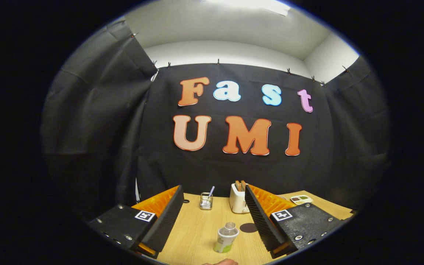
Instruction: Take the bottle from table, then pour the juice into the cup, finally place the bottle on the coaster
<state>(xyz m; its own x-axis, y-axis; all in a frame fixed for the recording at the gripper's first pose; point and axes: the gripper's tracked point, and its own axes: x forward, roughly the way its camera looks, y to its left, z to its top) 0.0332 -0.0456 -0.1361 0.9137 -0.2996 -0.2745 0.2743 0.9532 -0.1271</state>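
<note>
Gripper: the gripper [212,217] has two wedge-shaped fingers, black ribbed pads on the inner faces and ridged orange plastic on the outer sides; the jaws stand wide apart and hold nothing.
Finger mounts: each finger sits on a flat black plate with silver screws, and each plate carries a small square black-and-white marker tag.
Surface: a light wooden surface [193,232] with a fine straight grain, smooth and matt.
Bottle: a small clear plastic bottle with a white and green label [226,237] stands upright on the surface between the two fingers, nearer the right one, touching neither. Its cap is clear and round, seen from above. The print on the label is too small to read.
Coaster: a dark round flat coaster [248,228] lies just beyond the bottle, beside the right finger's inner pad, which partly covers it.
Cup: a small clear glass cup with a pale lilac straw or stick in it [206,201] stands farther off, beyond the fingers, left of the toaster.
Toaster: a boxy white toaster with two brown slices poking up from the top [238,198] stands next to the tip of the right finger.
Small tray: a pale flat rounded piece with red and green patches [301,199] lies beyond the right finger; what it is I cannot tell.
Writing: nothing legible on any of the things on the surface.
</note>
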